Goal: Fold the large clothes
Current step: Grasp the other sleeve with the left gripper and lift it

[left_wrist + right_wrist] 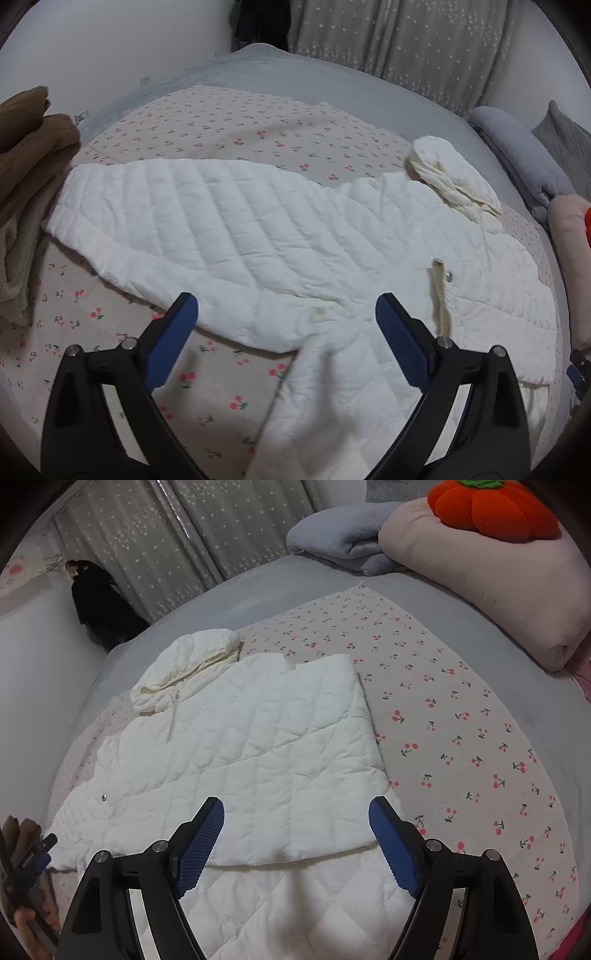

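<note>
Bed with grey cover fills both views; a cherry-print sheet lies spread across it as the folding surface. Star-dotted curtain behind, folded bedding stacked at the head end with an orange pumpkin cushion on top. A brown garment pile sits at the left edge of the left wrist view.

Task item: white quilted hooded jacket, lying flat on the cherry sheet. One side panel appears folded over the body, giving a straight edge on the right in the right wrist view. Hood bunched at the far end. A sleeve trails toward the camera in the left wrist view, apparently not yet tucked. A snap button shows on the front.

Left gripper: jaws released, spread wide, nothing between the pads, hovering above the sleeve and the jacket edge. Right gripper: jaws released, spread, above the near end of the folded panel, pads not pressing on cloth. The left gripper also shows small at the left edge of the right wrist view, held by a hand.

Step in hand, as judged: between folds, one fold laid and let go, no grip now. Next move likely calls for picking up the loose sleeve or the remaining side, pinching near an edge and laying it across the body, then folding lengthwise toward the hood. Puffy fabric may spring back.
</note>
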The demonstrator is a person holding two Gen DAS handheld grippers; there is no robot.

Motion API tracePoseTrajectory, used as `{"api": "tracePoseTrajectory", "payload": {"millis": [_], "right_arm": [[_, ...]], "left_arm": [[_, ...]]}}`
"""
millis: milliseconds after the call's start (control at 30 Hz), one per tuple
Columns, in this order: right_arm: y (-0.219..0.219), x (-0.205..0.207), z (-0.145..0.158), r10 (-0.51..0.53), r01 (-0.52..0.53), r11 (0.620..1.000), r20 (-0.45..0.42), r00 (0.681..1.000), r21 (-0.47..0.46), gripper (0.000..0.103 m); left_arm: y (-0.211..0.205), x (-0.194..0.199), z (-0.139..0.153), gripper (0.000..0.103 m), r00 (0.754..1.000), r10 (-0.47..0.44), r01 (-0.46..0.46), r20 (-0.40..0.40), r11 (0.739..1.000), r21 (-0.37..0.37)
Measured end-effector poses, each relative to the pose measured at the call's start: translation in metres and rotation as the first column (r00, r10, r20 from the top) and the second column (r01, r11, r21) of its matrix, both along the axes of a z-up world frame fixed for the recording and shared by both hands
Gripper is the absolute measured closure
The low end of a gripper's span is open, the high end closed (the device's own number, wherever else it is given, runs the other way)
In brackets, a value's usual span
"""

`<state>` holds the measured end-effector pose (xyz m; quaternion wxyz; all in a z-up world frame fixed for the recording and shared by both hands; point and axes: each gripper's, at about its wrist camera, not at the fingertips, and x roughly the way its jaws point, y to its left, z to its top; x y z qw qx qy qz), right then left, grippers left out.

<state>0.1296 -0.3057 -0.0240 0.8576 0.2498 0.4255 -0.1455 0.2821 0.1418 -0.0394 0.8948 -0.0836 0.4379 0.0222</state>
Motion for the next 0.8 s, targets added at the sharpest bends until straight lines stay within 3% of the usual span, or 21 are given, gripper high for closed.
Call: {"api": "tracePoseTrajectory", "payload": {"millis": [200, 300, 400, 533, 600, 667, 733, 800], "right_arm": [[0.034, 0.015, 0.005, 0.06, -0.06, 0.998, 0.031, 0.998, -0.017, 0.017], [0.052, 0.023, 0.004, 0.089, -0.088, 0.995, 0.032, 0.995, -0.039, 0.017], [0.065, 0.03, 0.001, 0.109, -0.107, 0.994, 0.036, 0.993, -0.036, 0.017], [0.079, 0.039, -0.006, 0.137, -0.137, 0.991, 0.033, 0.99, -0.001, 0.017], [0.084, 0.041, -0.008, 0.143, -0.143, 0.99, 0.03, 0.989, 0.006, 0.017], [0.088, 0.044, -0.009, 0.15, -0.151, 0.989, 0.027, 0.988, 0.006, 0.017], [0.09, 0.045, -0.009, 0.155, -0.155, 0.988, 0.024, 0.988, -0.001, 0.017], [0.091, 0.045, -0.008, 0.157, -0.157, 0.988, 0.022, 0.987, -0.015, 0.017]], "left_arm": [[0.07, 0.001, -0.011, 0.002, 0.987, 0.161, -0.16, -0.021, 0.986, 0.051], [0.1, 0.006, -0.024, 0.002, 0.975, 0.215, -0.213, -0.062, 0.976, 0.042], [0.124, 0.012, -0.033, 0.002, 0.964, 0.263, -0.264, -0.048, 0.965, -0.007], [0.15, 0.025, -0.049, 0.003, 0.949, 0.315, -0.314, -0.017, 0.937, -0.156], [0.158, 0.032, -0.061, 0.01, 0.942, 0.334, -0.332, -0.028, 0.922, -0.201], [0.162, 0.036, -0.071, 0.026, 0.931, 0.363, -0.362, -0.041, 0.904, -0.227], [0.163, 0.035, -0.071, 0.044, 0.91, 0.414, -0.404, 0.0, 0.887, -0.223], [0.16, 0.036, -0.066, 0.078, 0.911, 0.411, -0.392, 0.038, 0.89, -0.233]]}}
